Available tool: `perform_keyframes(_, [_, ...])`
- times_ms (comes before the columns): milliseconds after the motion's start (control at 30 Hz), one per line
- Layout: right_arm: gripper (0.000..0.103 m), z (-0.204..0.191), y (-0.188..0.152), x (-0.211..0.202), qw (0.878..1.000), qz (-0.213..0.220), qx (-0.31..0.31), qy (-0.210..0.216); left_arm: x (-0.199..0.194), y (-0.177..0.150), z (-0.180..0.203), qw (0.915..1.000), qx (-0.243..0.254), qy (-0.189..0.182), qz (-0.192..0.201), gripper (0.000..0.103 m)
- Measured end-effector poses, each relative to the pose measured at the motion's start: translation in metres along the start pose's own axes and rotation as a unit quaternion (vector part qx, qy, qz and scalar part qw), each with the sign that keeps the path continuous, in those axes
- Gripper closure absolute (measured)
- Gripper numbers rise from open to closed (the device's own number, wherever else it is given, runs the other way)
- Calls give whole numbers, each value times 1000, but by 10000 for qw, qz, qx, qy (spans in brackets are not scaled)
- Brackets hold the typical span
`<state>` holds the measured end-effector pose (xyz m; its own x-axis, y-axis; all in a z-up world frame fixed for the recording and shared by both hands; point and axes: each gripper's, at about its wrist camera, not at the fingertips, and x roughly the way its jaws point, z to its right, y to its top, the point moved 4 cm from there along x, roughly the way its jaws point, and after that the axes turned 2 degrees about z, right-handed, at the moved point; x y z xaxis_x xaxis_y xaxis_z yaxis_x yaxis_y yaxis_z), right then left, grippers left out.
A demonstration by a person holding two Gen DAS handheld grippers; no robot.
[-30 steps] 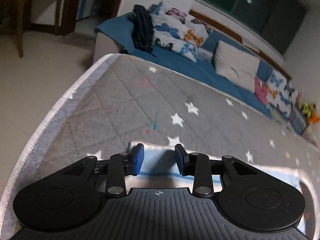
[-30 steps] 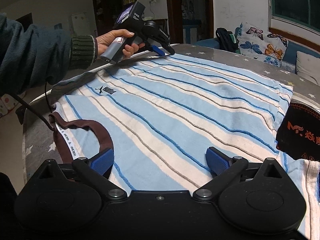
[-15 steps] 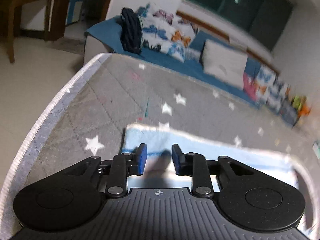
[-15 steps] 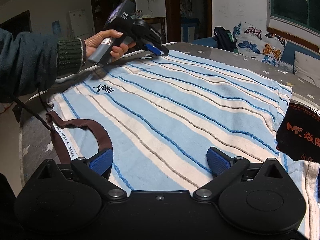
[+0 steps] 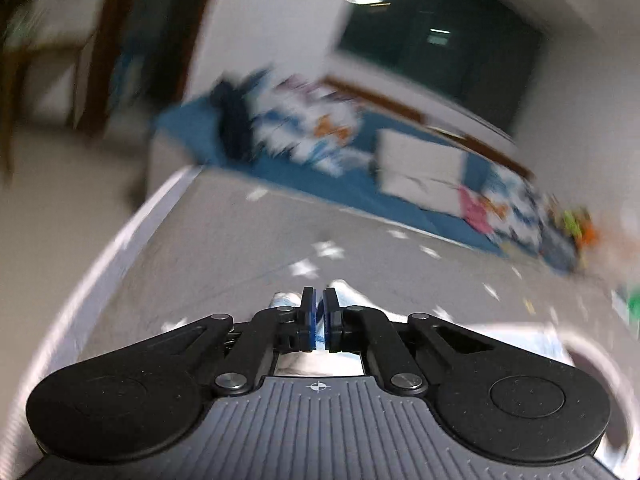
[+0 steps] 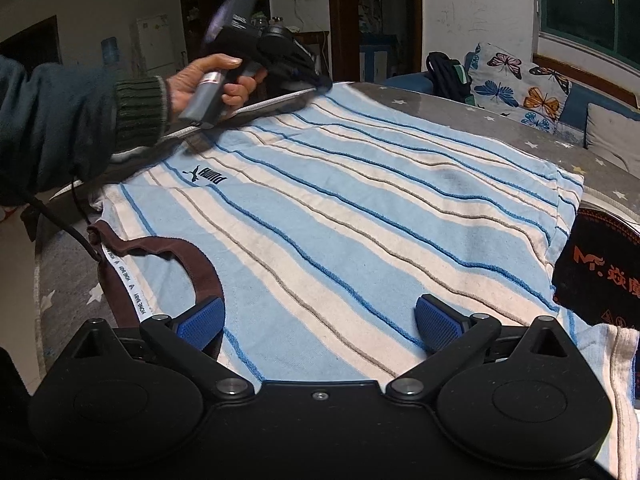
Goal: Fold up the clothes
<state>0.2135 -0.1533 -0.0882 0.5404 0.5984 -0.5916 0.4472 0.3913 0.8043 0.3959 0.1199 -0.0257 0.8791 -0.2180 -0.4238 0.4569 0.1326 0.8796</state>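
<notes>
Cloth now sits pinched between the left tongs (image 5: 319,316): a second ago their blue pads stood apart over the shirt's far edge, and now they are clenched on a bunched corner of the shirt (image 6: 360,220), which rises as a pale fold just ahead of the pads in the lower middle of the left wrist view. That view is smeared, while half a second back it was only slightly soft, so the hand (image 6: 208,84) seems to be swinging as it grips. In the right wrist view the same tongs show at upper left, at the shirt's far hem, where the fabric edge lifts off the worktop (image 6: 500,120). The rest of the striped shirt lies flat across the middle of that view, collar at lower left. The right tongs (image 6: 320,322) hang released above the near part, unchanged. By my reading, the grasp is made and a fold can begin.
</notes>
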Motion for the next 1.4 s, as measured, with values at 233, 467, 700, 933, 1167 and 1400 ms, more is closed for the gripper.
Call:
perform_keyframes(233, [0, -1, 1, 0, 10000, -9, 22, -25, -26, -42, 62, 9861, 904, -1213, -681, 98])
perform_keyframes(467, [0, -1, 1, 2, 10000, 4, 45, -42, -37, -39, 68, 9880, 1105, -869, -635, 72])
perform_keyframes(700, [0, 0, 1, 2, 10000, 17, 76, -49, -26, -44, 91, 9642, 2513, -633, -563, 60])
perform_keyframes(933, [0, 0, 0, 2, 10000, 16, 81, -38, -14, -50, 87, 9519, 2934, -583, -660, 43])
perform_keyframes(1167, [0, 0, 0, 2, 9999, 25, 99, -43, -4, -45, 69, 9528, 2733, -855, -1009, 35])
perform_keyframes(1400, [0, -1, 1, 1, 9999, 22, 117, -50, -9, -56, 73, 9411, 3039, -1025, -1069, 46])
